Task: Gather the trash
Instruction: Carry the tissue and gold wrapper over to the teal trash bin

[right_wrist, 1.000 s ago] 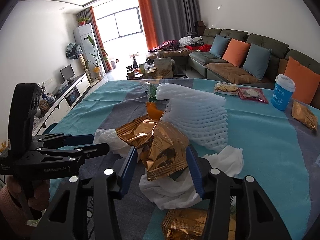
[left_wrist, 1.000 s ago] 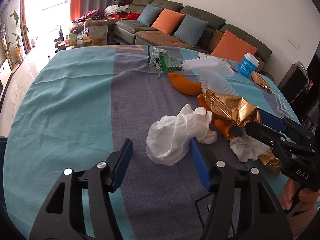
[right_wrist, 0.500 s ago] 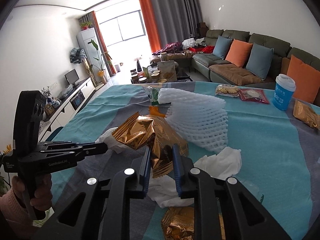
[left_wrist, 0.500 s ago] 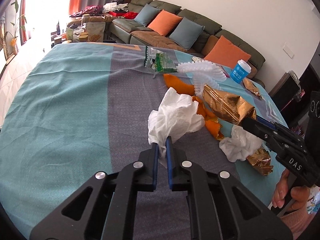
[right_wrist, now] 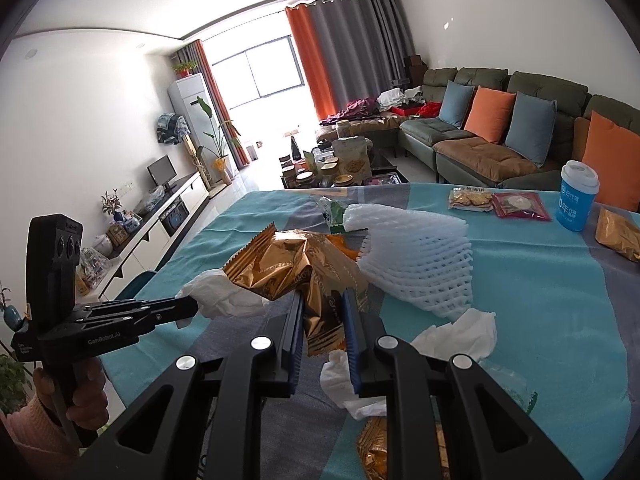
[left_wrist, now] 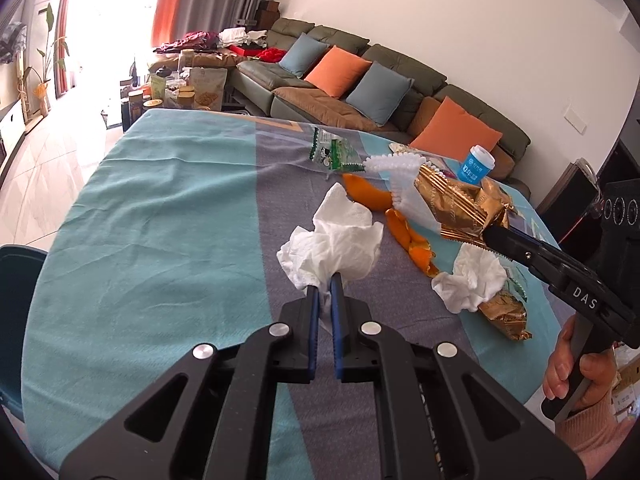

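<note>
1. Left wrist view: the left gripper [left_wrist: 325,285] is clamped on the lower edge of a crumpled white tissue [left_wrist: 334,242], which rises above the blue pads, over the grey stripe of the tablecloth [left_wrist: 152,216].
2. Right wrist view: the right gripper [right_wrist: 323,300] pinches a gold foil wrapper [right_wrist: 292,264] between its pads — the wrapper sticks up and forward, off the cloth.
3. Orange peel [left_wrist: 412,236] lies on the cloth between the tissue and a second tissue [left_wrist: 472,280], which sits beside another gold wrapper [left_wrist: 504,314].
4. White foam netting [right_wrist: 420,264] lies just behind the held wrapper; a green-printed clear wrapper [left_wrist: 334,154] sits beyond it.
5. Farther right stand a blue cup [right_wrist: 578,196] and two snack packets [right_wrist: 496,200] — well apart from the grippers.
</note>
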